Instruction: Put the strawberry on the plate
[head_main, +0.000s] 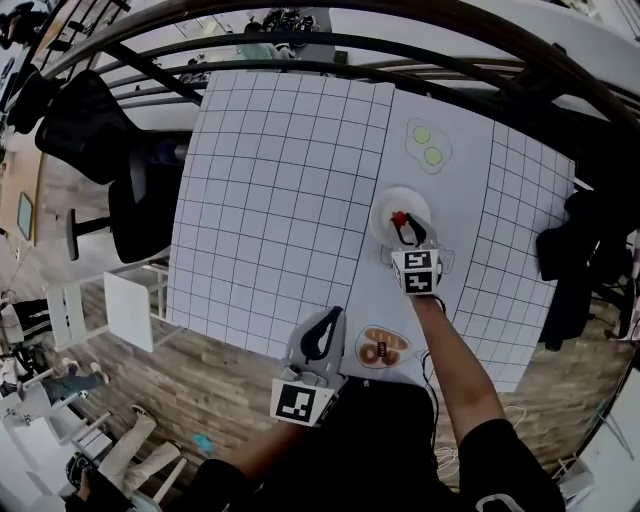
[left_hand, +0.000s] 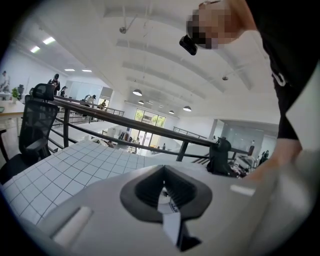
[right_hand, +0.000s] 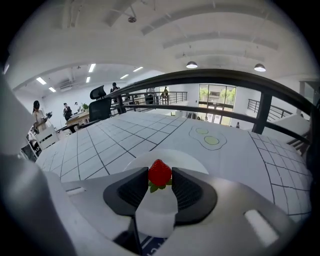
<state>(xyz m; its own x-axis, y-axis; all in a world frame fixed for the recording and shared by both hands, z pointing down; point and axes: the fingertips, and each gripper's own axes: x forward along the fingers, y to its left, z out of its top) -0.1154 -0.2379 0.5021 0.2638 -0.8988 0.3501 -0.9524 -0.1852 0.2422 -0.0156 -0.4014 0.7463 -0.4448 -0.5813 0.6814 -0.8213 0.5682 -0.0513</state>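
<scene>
Strawberry (right_hand: 160, 173) between right gripper (right_hand: 159, 181) fingers over plate (right_hand: 191, 160), left gripper (head_main: 325, 330) at table's (head_main: 280, 200) near edge

Grid-covered table (head_main: 270, 200): two green discs (head_main: 422, 134) in an outline at far side, brown round items (head_main: 381, 348) in an oval outline at near edge. Black office chair (head_main: 85, 125) left, black railing (head_main: 400, 45) beyond, wood floor (head_main: 215, 390).

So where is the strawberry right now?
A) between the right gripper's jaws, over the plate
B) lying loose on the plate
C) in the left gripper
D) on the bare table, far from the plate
A: the strawberry sits pinched between the jaws of the right gripper, with the white plate right beneath and beyond it.
</scene>
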